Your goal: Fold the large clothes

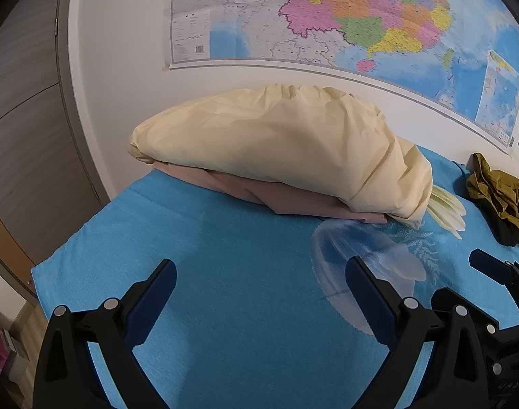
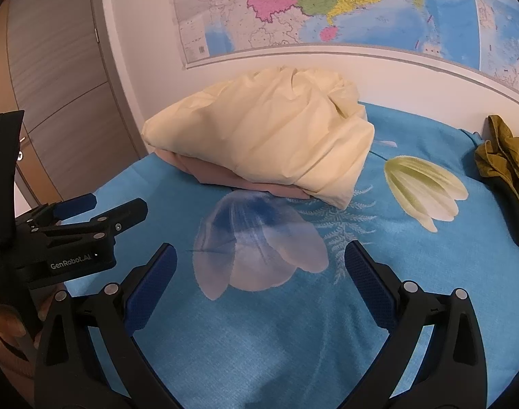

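Observation:
A folded cream garment [image 1: 276, 150] lies on top of a folded pink garment [image 1: 293, 201] at the far side of the blue bed cover [image 1: 242, 289]; the same stack shows in the right wrist view, cream [image 2: 269, 139] over pink [image 2: 218, 173]. A crumpled olive garment [image 1: 501, 194] lies at the far right, also in the right wrist view [image 2: 504, 156]. My left gripper [image 1: 261, 272] is open and empty, short of the stack. My right gripper [image 2: 261, 255] is open and empty, over the printed flower. The left gripper's body also shows in the right wrist view [image 2: 78, 235].
A white wall with a large coloured map [image 1: 344, 17] rises behind the bed. A grey-brown door [image 2: 55, 85] stands to the left. The bed's left edge [image 1: 55, 262] drops to the floor. A dark item [image 2: 518, 218] lies under the olive garment.

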The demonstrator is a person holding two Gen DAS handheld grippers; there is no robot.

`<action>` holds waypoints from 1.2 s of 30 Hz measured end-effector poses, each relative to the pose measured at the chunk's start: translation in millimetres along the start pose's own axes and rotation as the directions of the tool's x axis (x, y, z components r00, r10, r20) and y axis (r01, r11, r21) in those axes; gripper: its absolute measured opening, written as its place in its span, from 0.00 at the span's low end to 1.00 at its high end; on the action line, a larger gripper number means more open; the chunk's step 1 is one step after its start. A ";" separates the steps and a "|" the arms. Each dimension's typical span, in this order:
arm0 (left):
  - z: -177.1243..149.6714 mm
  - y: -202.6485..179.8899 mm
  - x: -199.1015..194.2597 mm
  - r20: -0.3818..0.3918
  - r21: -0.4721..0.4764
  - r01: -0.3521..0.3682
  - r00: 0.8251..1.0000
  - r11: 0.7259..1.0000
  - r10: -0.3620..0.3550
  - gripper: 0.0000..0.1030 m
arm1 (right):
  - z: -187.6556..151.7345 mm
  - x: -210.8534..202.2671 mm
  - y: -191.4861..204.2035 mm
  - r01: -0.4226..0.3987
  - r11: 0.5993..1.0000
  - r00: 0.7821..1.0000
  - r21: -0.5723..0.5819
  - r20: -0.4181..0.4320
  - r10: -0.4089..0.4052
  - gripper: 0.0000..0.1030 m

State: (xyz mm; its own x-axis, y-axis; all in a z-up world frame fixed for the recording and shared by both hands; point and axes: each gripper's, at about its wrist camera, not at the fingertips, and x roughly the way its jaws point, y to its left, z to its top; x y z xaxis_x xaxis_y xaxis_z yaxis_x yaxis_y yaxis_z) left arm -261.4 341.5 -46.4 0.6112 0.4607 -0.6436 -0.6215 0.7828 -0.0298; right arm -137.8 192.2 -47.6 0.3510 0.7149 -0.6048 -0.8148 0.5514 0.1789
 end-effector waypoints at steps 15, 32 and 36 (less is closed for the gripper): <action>-0.3 -2.8 0.6 0.001 0.011 -0.003 1.000 1.000 0.003 0.93 | -0.1 0.1 -1.1 0.003 1.000 1.000 0.005 0.000 -0.003 0.94; -0.8 -4.4 1.8 0.001 0.009 0.005 1.000 1.000 -0.005 0.93 | 0.1 0.2 -2.5 0.005 1.000 1.000 0.011 -0.004 -0.005 0.95; -0.6 -4.7 2.7 0.001 0.012 0.006 1.000 1.000 -0.006 0.93 | 0.2 0.2 -2.6 0.006 1.000 1.000 0.011 -0.005 -0.006 0.94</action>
State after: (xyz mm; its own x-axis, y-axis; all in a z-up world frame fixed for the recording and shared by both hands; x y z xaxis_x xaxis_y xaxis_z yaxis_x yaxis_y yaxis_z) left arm -257.2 338.8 -48.5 0.6156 0.4561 -0.6427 -0.6117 0.7907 -0.0248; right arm -135.5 191.0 -48.0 0.3533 0.7096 -0.6097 -0.8079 0.5600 0.1836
